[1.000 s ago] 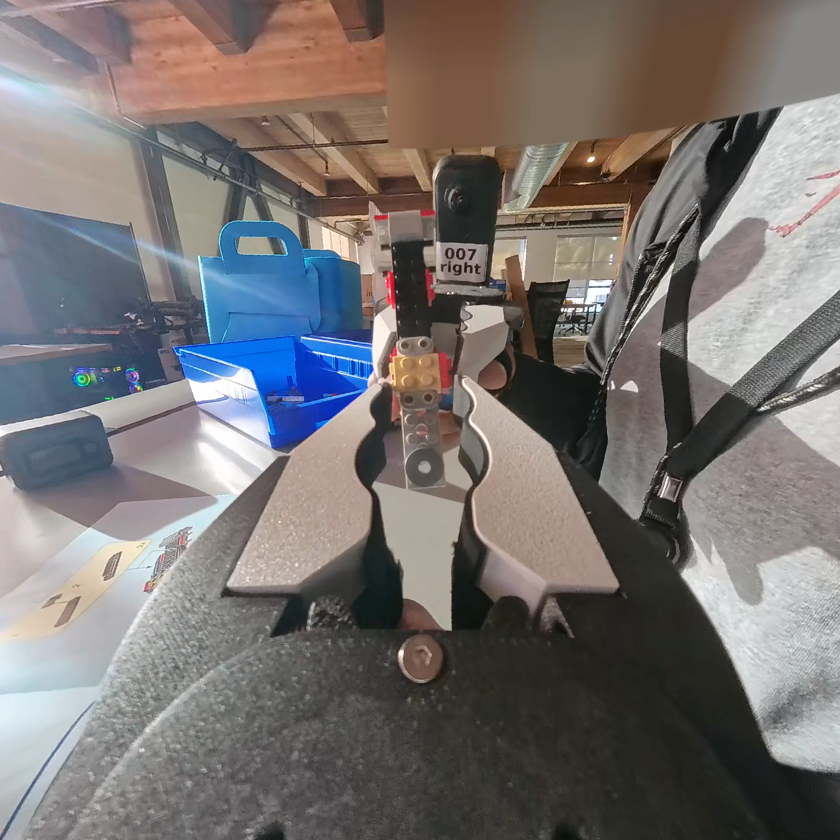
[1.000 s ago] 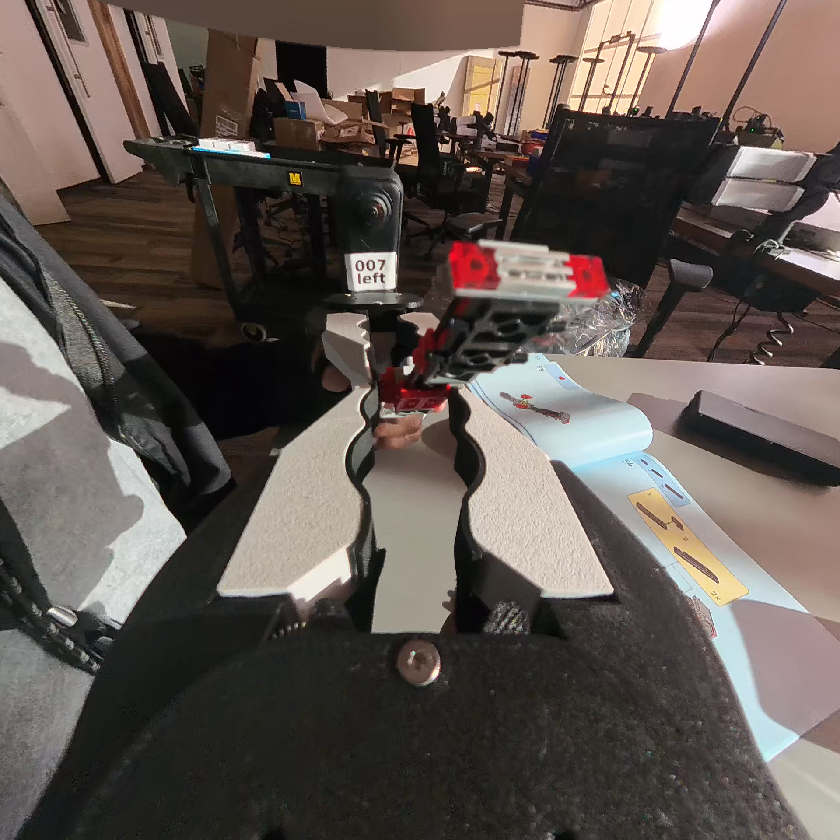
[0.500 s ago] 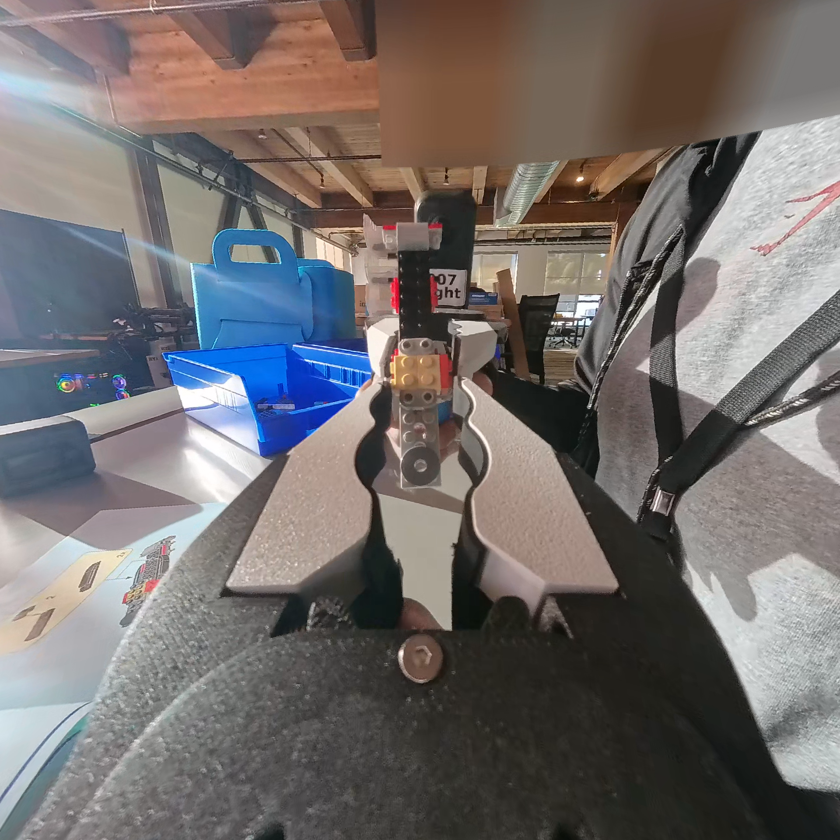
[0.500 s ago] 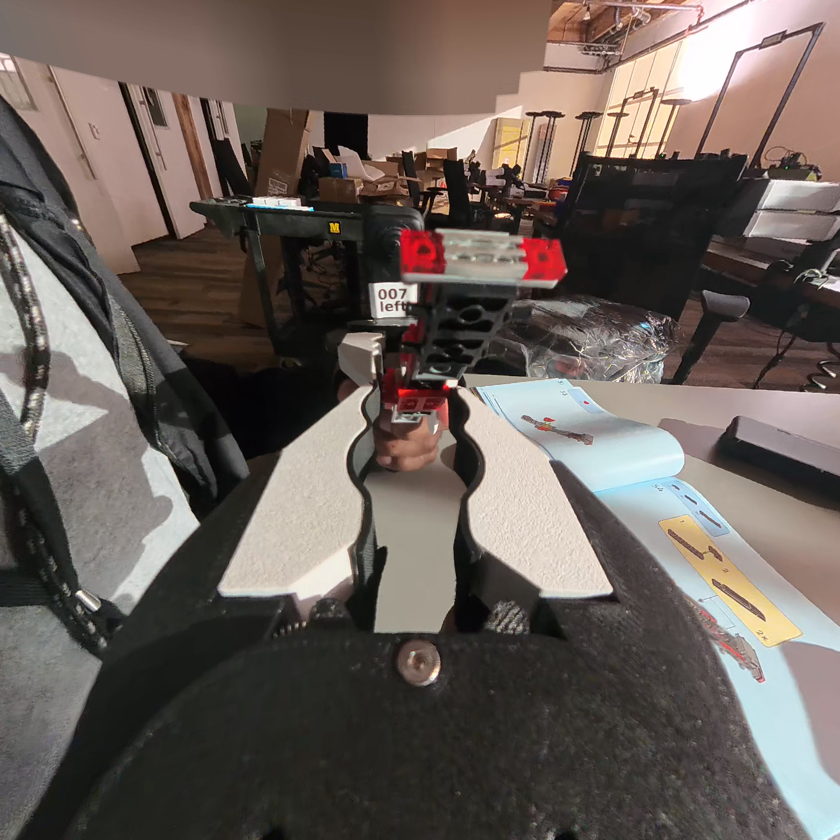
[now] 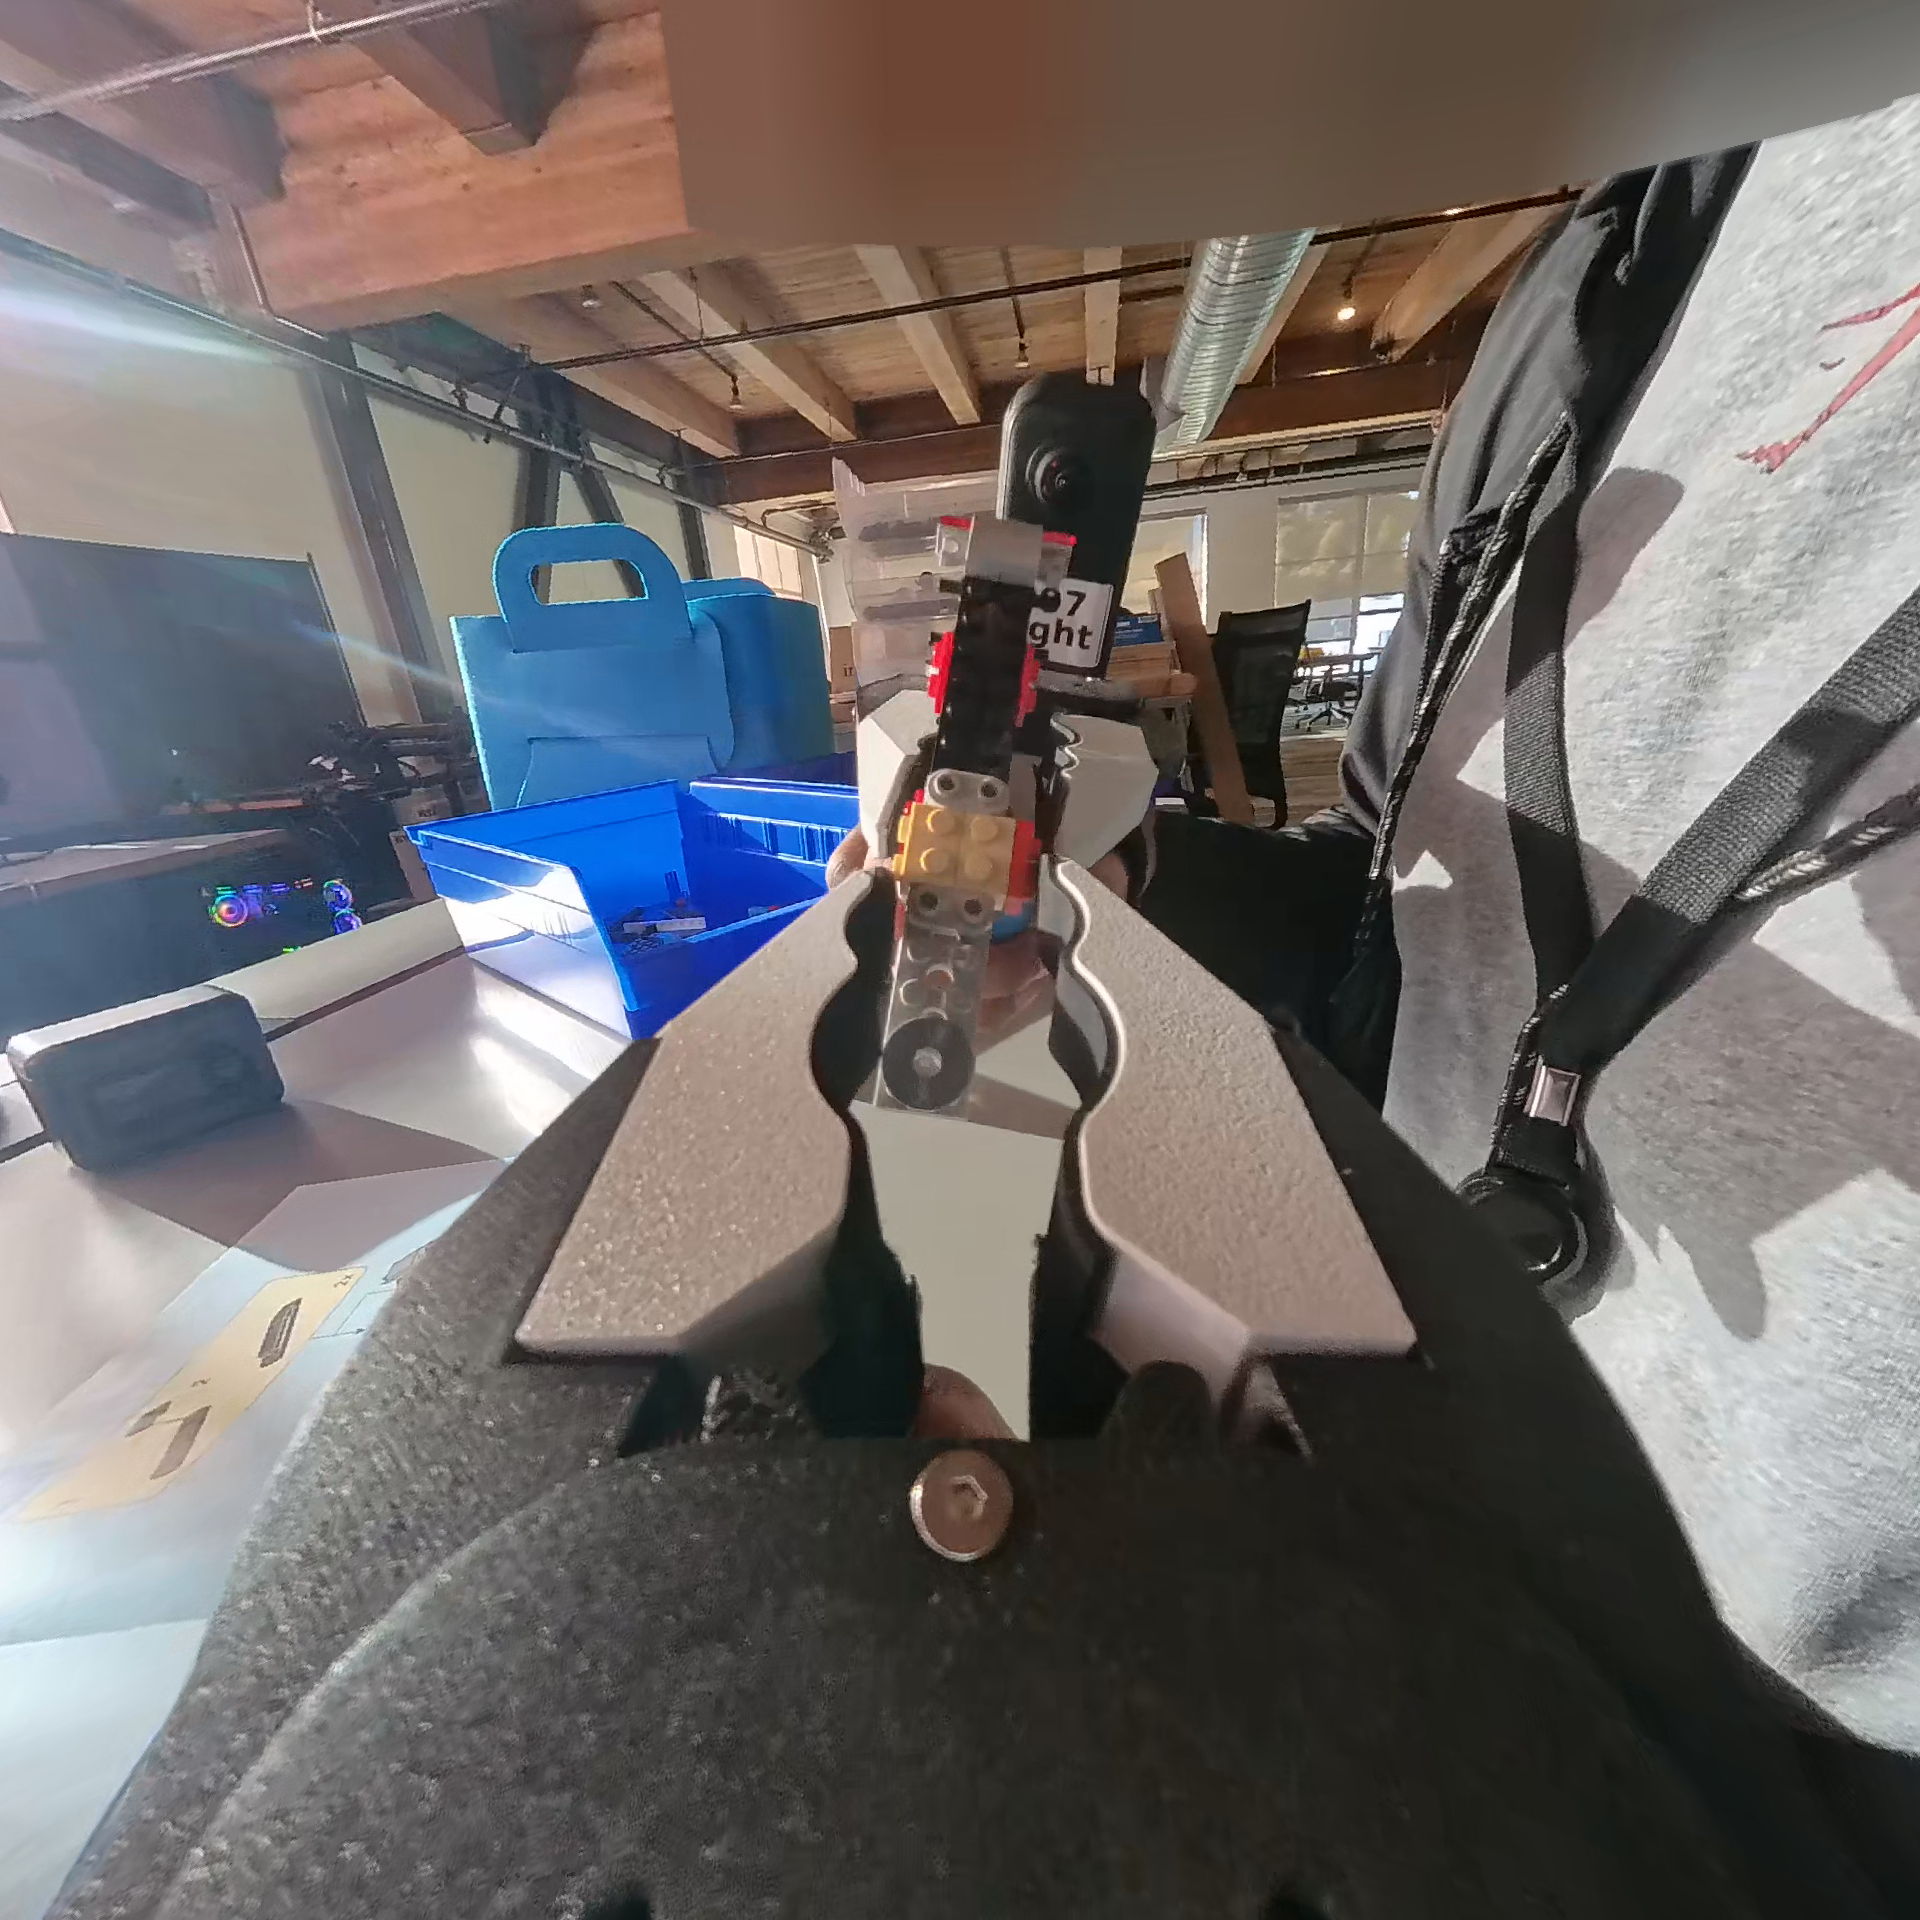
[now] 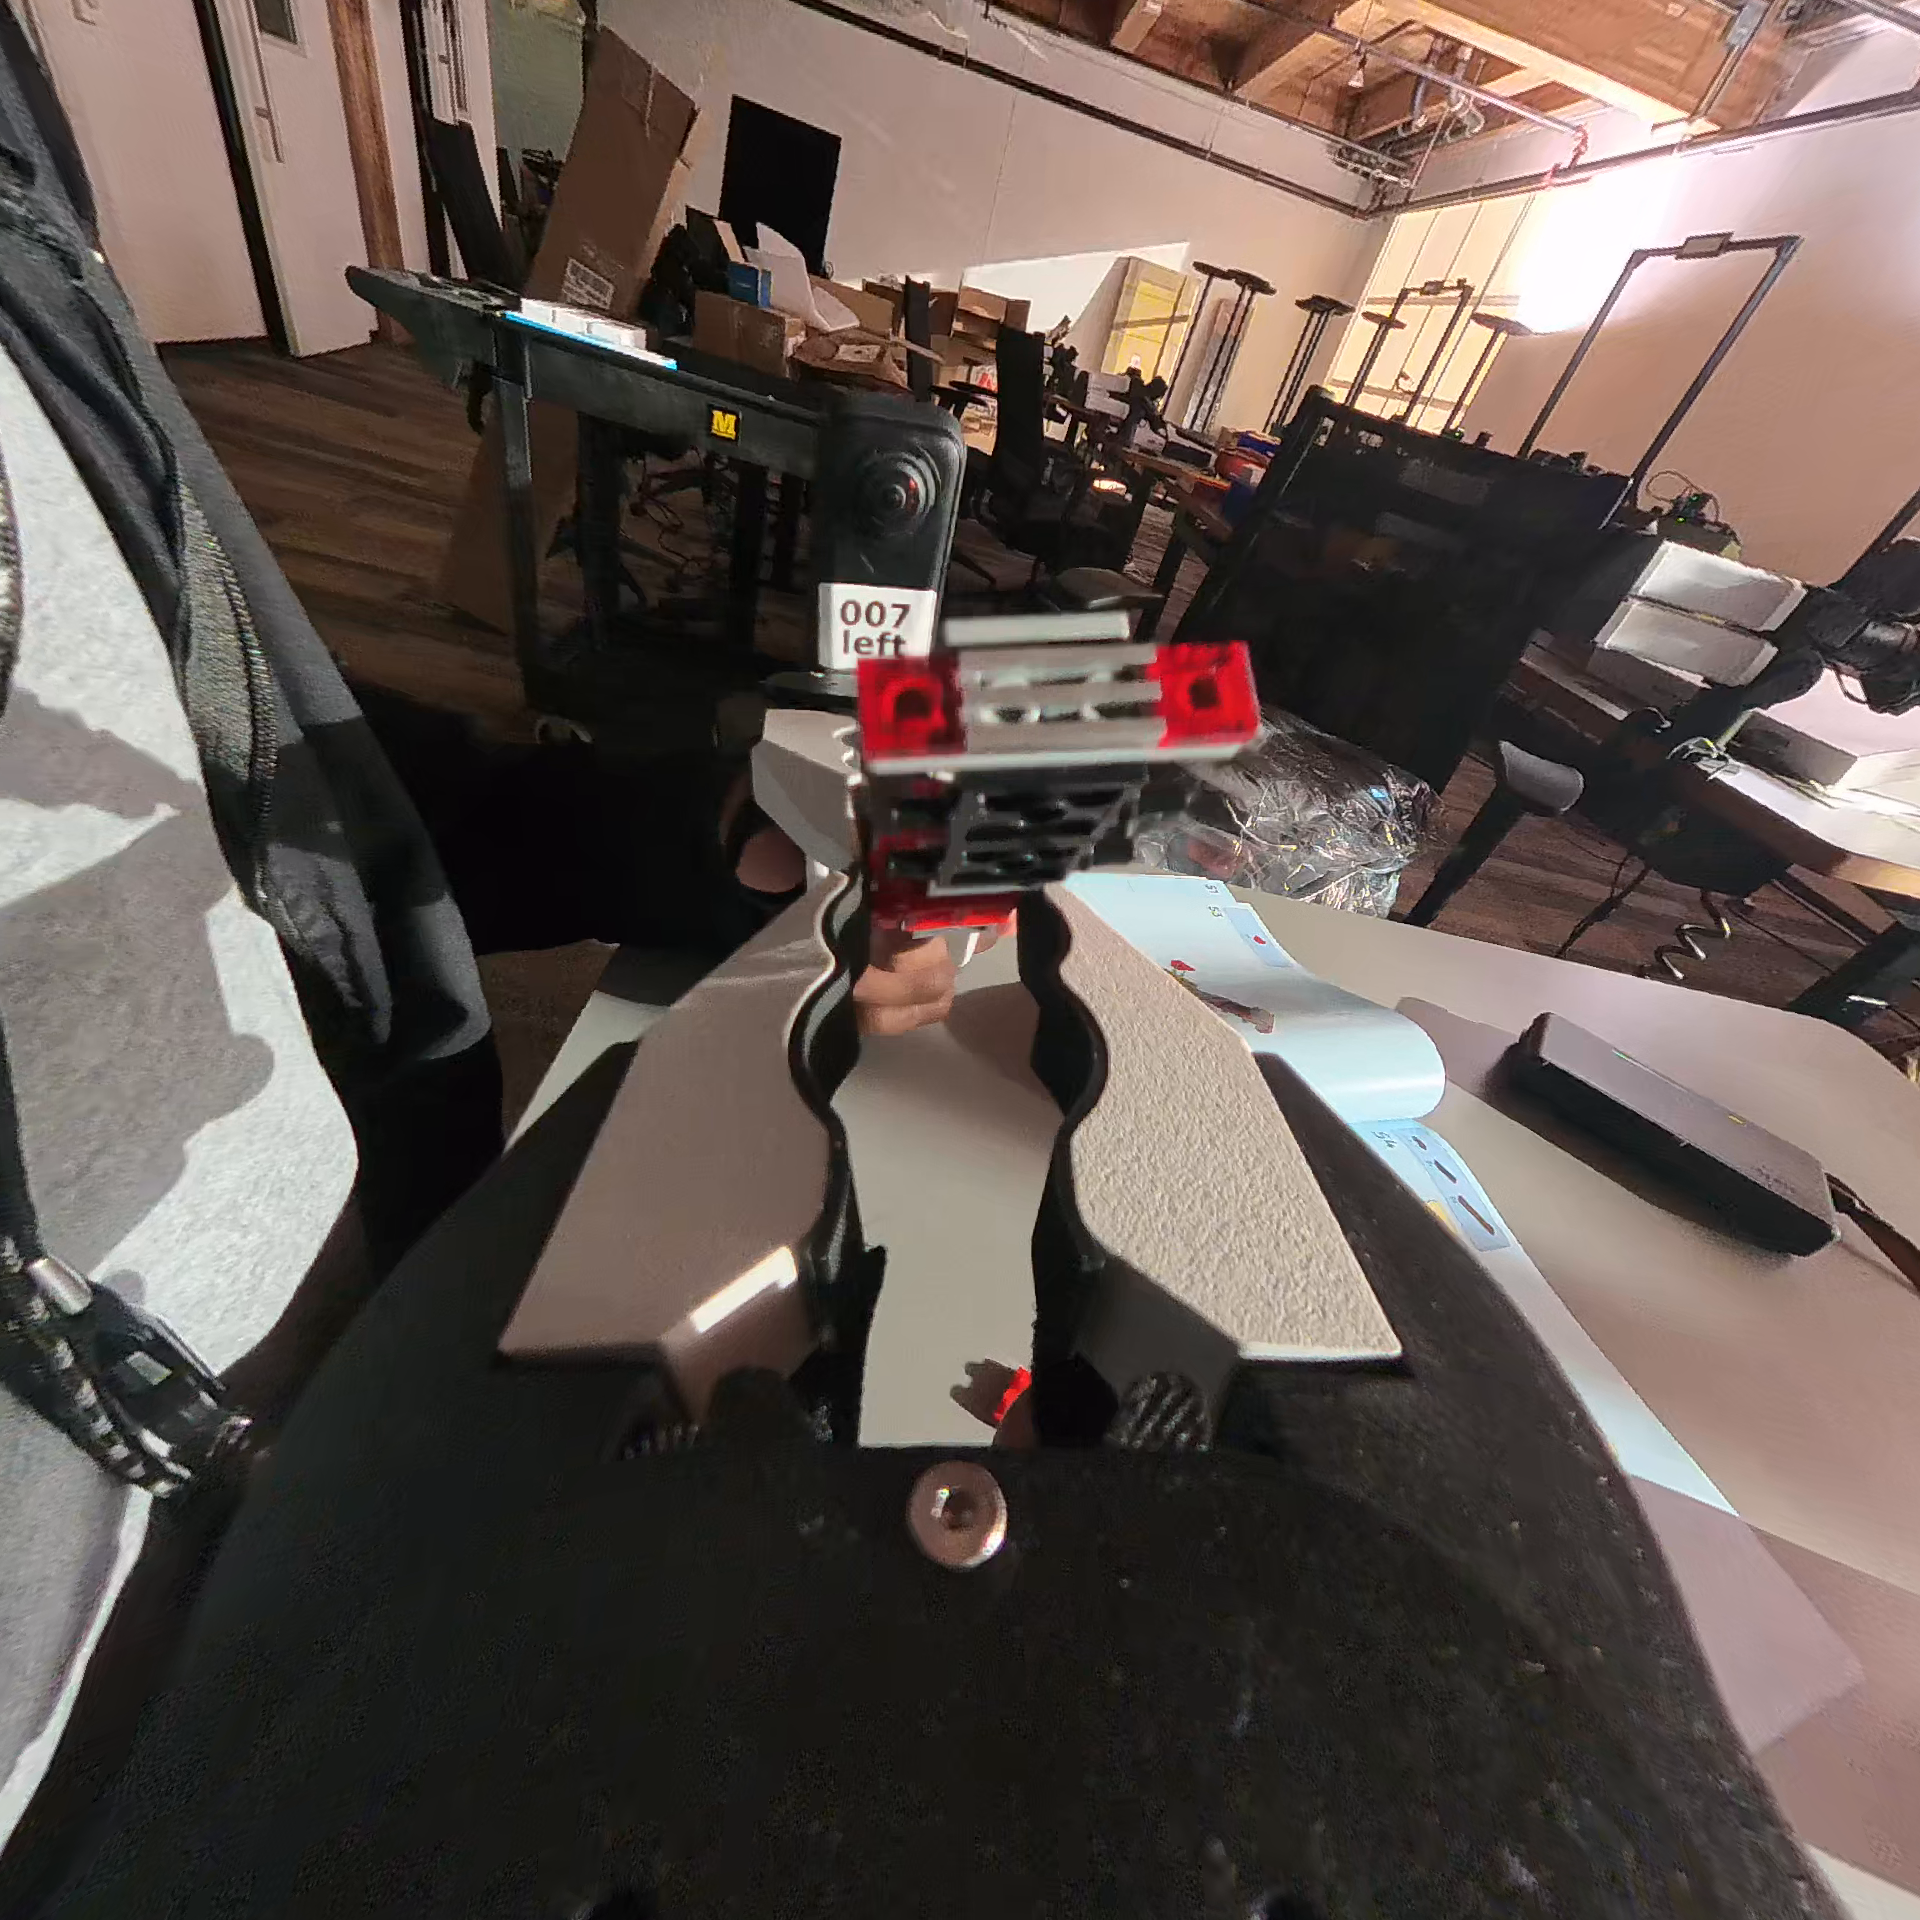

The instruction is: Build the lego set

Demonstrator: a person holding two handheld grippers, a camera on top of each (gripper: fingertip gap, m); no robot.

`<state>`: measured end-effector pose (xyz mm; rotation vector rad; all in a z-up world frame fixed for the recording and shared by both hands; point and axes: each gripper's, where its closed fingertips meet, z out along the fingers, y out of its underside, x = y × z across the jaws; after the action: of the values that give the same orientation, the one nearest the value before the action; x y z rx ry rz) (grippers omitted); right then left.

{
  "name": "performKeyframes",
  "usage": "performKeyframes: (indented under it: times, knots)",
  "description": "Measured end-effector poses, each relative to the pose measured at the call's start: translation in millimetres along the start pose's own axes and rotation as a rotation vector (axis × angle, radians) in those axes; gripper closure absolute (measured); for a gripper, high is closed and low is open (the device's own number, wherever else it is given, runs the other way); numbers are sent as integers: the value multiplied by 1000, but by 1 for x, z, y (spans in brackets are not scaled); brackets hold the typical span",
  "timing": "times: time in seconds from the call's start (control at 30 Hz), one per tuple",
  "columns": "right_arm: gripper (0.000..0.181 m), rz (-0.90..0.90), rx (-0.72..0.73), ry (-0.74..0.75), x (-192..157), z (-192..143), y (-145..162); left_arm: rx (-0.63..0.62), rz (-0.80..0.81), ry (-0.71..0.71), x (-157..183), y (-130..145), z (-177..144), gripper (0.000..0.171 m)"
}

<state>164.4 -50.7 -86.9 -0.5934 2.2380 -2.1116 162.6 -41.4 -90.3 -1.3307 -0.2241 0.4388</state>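
Observation:
The lego model (image 5: 971,717) is a long black body with a yellow brick, red side pieces and a grey plate that runs back between my left jaws. My left gripper (image 5: 966,883) is shut on it at the yellow and red section and holds it in the air. The right gripper (image 5: 997,769) faces it tip to tip. In the right wrist view the model (image 6: 1049,821) rises over my right gripper (image 6: 935,920), its red and grey end towards the camera. The right fingertips are closed on the model's red lower part. The left gripper's finger (image 6: 800,774) shows just behind.
A blue bin (image 5: 623,904) with loose pieces and a blue felt bag (image 5: 613,675) stand at the back of the table. A black box (image 5: 145,1081) lies at the left. An open instruction booklet (image 6: 1299,1029) and a flat black device (image 6: 1662,1143) lie at the right. A person's torso (image 5: 1714,831) is close by. Only a small space, under 4 cm, lies between the two pairs of fingers. From either gripper's tips it is about 40 centimetres to the flat black device (image 6: 1662,1143).
Both grippers have kept hold of the model. The pair has swung and tilted; in the right wrist view the model's red and grey end has turned more face-on and come nearer.

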Motion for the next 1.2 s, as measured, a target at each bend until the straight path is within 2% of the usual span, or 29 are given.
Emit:
performKeyframes:
  times: [0.3,0.63,0.8,1.2]
  knots:
    - [150,15,22,-14,-1,1,-1,-4,24,2,0,0,-1,144]
    - [146,160,126,17,13,-5,-10,97,-105,-28,-10,-13,-8,144]
    - [146,165,118,2,11,-2,-7,124,-132,-9,-8,-16,-7,144]
    - [152,136,156,-27,6,-3,-8,104,-173,19,-5,-11,-3,144]
